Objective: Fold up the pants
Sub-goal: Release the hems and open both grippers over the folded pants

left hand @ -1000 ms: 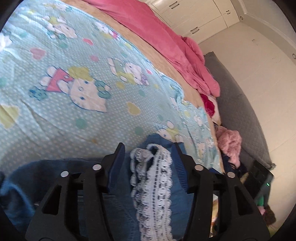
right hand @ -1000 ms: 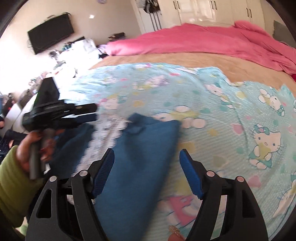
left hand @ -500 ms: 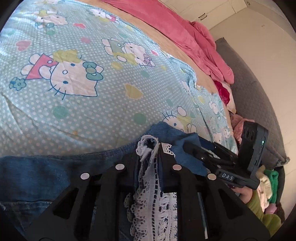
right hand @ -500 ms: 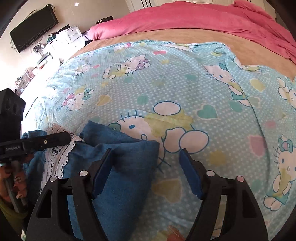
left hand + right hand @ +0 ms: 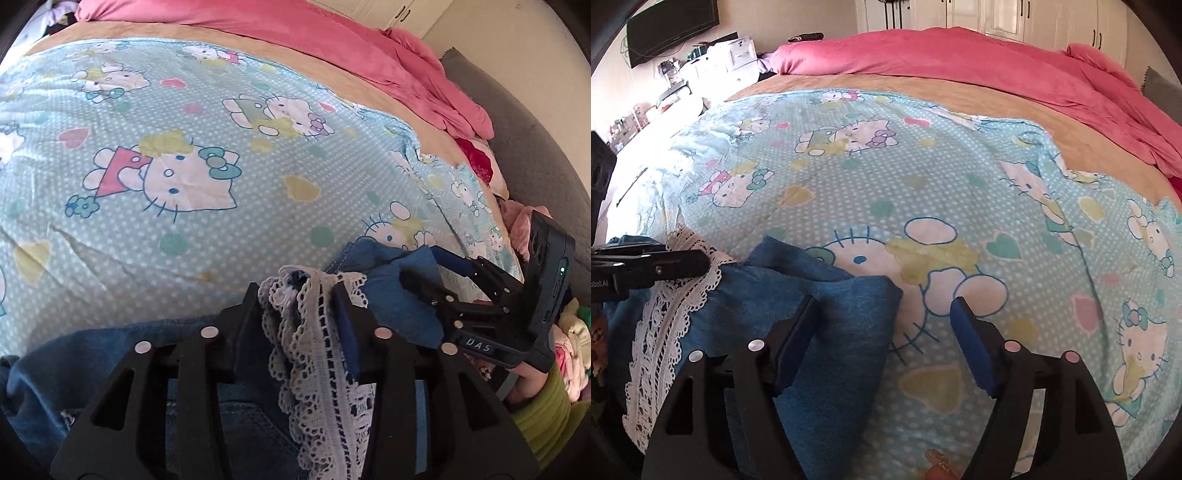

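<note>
Blue denim pants [image 5: 827,325] with a white lace hem [image 5: 665,325] lie at the near edge of the Hello Kitty sheet [image 5: 923,177]. My left gripper [image 5: 297,295] is shut on the lace hem [image 5: 317,354] of one leg. It also shows in the right wrist view [image 5: 698,264] at the far left. My right gripper [image 5: 884,310] is open, its left finger over the pants' folded corner, its right finger over bare sheet. It shows in the left wrist view [image 5: 424,269] to the right, over blue cloth [image 5: 395,280].
A pink duvet [image 5: 997,62] is bunched along the far side of the bed, on a tan blanket [image 5: 923,88]. A grey headboard [image 5: 535,147] and a heap of clothes [image 5: 569,339] lie to the right. A dresser [image 5: 713,62] stands at the far left.
My left gripper has closed on the lace hem and lifted it slightly. My right gripper has lowered toward the pants' corner and stays open.
</note>
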{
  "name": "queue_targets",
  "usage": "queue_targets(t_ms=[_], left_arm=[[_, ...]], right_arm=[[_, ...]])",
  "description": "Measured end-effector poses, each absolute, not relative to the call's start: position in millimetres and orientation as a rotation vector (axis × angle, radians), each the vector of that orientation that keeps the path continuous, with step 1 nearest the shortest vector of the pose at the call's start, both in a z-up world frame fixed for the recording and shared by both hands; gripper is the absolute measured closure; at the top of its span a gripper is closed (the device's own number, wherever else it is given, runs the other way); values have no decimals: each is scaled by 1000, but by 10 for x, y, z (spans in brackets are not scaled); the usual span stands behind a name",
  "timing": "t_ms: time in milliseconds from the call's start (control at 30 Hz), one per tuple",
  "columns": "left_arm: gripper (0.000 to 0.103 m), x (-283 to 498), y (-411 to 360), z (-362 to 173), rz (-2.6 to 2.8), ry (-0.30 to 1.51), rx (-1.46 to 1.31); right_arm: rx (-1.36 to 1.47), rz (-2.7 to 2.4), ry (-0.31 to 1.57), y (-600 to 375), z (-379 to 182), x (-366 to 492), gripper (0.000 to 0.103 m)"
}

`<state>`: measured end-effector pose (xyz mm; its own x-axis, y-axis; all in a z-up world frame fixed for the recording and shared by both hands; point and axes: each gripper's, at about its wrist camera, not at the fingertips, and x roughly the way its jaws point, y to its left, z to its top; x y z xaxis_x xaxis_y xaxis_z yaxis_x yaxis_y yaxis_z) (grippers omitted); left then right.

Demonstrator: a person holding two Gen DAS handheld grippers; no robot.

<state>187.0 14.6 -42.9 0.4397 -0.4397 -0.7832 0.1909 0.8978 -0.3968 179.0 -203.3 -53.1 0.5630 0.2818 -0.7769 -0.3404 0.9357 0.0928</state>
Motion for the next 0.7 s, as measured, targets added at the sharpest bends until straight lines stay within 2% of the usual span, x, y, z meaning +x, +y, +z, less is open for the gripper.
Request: queue_targets(t_ms=[100, 167, 200, 333, 467, 533, 700], left_arm=[[60, 1759, 204, -301, -377, 1016, -245], [52, 1671, 232, -195, -361, 990, -225], [44, 1629, 238, -150, -356, 978, -217], [28, 1452, 269, -1, -319, 937, -191], [25, 1285, 292, 71, -280, 923, -175], [9, 1192, 313, 111, -256, 919, -182], [9, 1005, 305, 178, -247, 896, -181]], right_arm=[[-43, 373, 881, -2137, -429, 1691, 30], [-25, 392, 858, -2210, -339, 1578, 22], [-18, 393, 849, -2217, -304, 1541, 21], [-6, 413, 820, -2298, -183, 1321, 20], [12, 434, 802, -2345, -96, 1137, 15], [21, 444, 787, -2368, -50, 1039, 8], [17, 465, 761, -2356, 37, 873, 8]])
